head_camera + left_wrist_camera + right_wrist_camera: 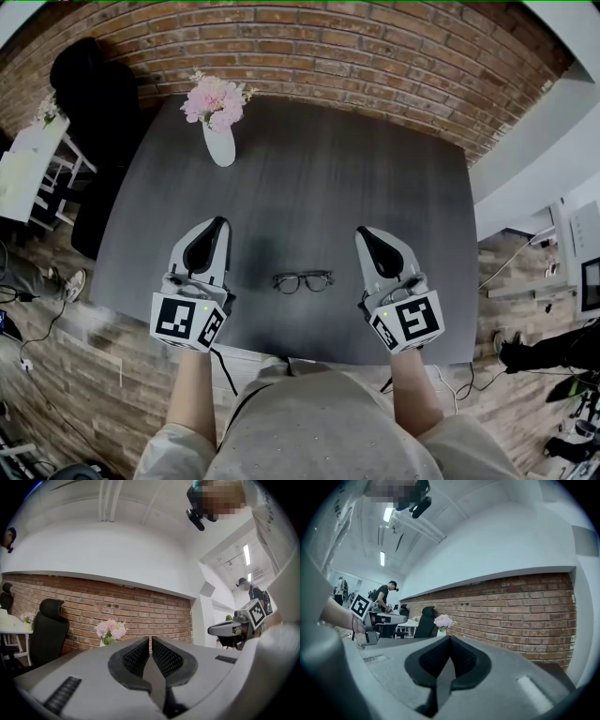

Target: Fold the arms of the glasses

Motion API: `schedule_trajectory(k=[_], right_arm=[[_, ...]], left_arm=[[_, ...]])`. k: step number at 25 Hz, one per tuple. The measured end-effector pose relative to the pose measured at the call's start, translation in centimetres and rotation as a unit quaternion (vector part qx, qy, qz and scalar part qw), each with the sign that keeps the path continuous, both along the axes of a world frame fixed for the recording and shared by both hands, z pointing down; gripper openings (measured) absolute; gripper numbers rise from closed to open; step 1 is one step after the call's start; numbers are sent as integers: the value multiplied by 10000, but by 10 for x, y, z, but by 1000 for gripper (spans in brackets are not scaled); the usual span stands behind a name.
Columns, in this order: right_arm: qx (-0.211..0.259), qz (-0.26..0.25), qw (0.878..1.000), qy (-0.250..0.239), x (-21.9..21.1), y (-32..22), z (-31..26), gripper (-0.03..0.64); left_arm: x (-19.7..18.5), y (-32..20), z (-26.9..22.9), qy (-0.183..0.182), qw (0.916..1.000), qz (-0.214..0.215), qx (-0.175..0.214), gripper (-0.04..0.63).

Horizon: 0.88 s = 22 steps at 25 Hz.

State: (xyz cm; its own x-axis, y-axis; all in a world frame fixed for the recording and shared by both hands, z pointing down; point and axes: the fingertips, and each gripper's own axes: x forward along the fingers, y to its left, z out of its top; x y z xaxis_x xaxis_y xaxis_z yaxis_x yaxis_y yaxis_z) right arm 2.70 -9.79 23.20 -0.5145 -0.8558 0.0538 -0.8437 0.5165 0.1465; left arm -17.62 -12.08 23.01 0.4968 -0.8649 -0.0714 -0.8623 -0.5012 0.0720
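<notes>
A pair of dark-framed glasses [302, 281] lies on the dark table [375, 169] near its front edge, between my two grippers and apart from both. How its arms stand is too small to tell. My left gripper [217, 225] is to the left of the glasses, shut and empty, pointing away from me. To the right of the glasses, my right gripper [364, 232] is also shut with nothing in it. In the left gripper view the left gripper [150, 639] has its pads together. The right gripper [449, 638] looks the same in its own view. Neither gripper view shows the glasses.
A white vase of pink flowers [217, 117] stands at the table's far left. A brick wall [309, 47] runs behind the table. A black office chair [89, 94] and a white side table [28, 164] stand at the left. A person [384, 595] stands in the background.
</notes>
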Motion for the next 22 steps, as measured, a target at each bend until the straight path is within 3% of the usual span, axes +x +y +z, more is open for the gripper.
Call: schedule_trajectory(k=[22], right_arm=[[-127,53,9999,-34,5,14,11,-2]], left_arm=[[-3,16,13,-5,9999,-21,-156,17]])
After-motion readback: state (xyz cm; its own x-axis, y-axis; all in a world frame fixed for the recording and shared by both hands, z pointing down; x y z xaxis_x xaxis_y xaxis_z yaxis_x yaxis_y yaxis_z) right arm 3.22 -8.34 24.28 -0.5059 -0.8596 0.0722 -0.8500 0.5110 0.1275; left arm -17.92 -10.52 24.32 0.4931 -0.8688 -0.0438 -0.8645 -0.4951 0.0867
